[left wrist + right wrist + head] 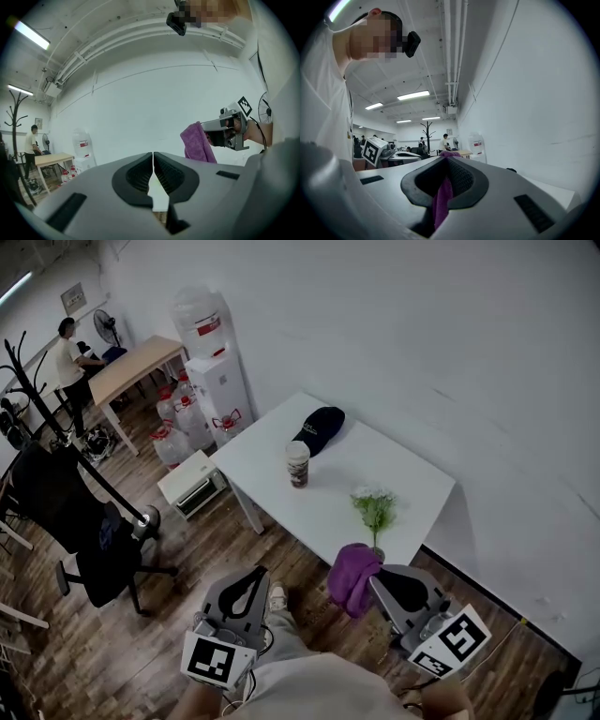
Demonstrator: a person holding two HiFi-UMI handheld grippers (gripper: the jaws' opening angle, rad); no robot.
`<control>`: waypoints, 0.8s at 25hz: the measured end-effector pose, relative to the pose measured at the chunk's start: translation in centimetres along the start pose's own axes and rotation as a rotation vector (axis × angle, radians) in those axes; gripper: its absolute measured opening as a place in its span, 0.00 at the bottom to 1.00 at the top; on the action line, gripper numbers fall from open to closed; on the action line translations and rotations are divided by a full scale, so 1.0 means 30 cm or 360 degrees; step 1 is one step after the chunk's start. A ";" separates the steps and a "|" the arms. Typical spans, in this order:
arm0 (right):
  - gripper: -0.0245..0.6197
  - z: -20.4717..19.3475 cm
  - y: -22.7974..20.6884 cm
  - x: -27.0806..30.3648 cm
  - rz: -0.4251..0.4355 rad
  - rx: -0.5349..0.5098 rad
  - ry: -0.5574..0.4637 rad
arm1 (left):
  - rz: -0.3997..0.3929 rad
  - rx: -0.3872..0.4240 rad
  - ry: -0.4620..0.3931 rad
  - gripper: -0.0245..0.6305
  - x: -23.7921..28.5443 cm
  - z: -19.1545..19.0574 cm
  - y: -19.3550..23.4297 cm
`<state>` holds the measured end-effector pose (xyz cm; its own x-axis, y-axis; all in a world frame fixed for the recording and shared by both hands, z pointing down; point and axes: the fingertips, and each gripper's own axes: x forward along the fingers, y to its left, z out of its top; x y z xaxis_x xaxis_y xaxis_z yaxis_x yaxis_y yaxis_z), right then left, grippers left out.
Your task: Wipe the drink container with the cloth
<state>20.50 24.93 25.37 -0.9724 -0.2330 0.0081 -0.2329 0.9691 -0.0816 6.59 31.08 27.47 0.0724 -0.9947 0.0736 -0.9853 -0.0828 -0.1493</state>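
Two tools are up, and only one carries anything. The left tool (153,159) has its jaws pressed together with nothing between them. The right tool (446,164) is clamped on the purple cloth (440,201), which hangs down from its pads in a loose fold.

Both tools hover off the worktop (403,474), over the wooden floor (187,549) on the person's side. The right one is by the near corner, and the left one is well out from the long near edge.

The cloth is in hand, so I judge the pick-up done. No wiping has started. The drink container (298,463) stands upright and untouched well along the worktop toward its far end, nearer the long near edge than the wall side. Reaching it, steadying it and rubbing it are all left to do.

A dark cap (319,430) lies just beside the container, towards the far corner. A small vase of flowers (375,507) stands close to the near corner, just beside the hanging cloth. It looks tall and light, so I think it is the likeliest thing to be knocked as the cloth goes in.

Between the vase and the container the worktop is bare. That gives room for a straight approach along the near edge, with the left tool coming in from the floor side. The white wall (450,352) closes off the far long edge.
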 end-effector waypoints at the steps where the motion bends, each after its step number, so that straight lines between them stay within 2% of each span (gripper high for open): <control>1: 0.10 -0.001 -0.015 0.022 -0.0005 0.0001 -0.0004 | -0.0003 0.0034 0.0004 0.08 0.014 -0.017 0.024; 11: 0.10 0.019 -0.220 0.267 -0.0136 0.0047 -0.0080 | -0.0066 0.0000 -0.0013 0.08 0.244 -0.038 0.251; 16: 0.10 0.036 -0.314 0.469 -0.0197 0.0080 -0.0094 | -0.0098 0.0046 0.0059 0.08 0.343 -0.102 0.452; 20: 0.10 0.059 -0.395 0.622 -0.0257 0.0085 -0.0096 | -0.0161 0.0058 0.0061 0.08 0.468 -0.105 0.591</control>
<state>5.15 8.96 24.71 -0.9197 -0.3912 -0.0340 -0.3835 0.9134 -0.1369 -10.34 15.85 28.96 0.1644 -0.9781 0.1278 -0.9670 -0.1853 -0.1748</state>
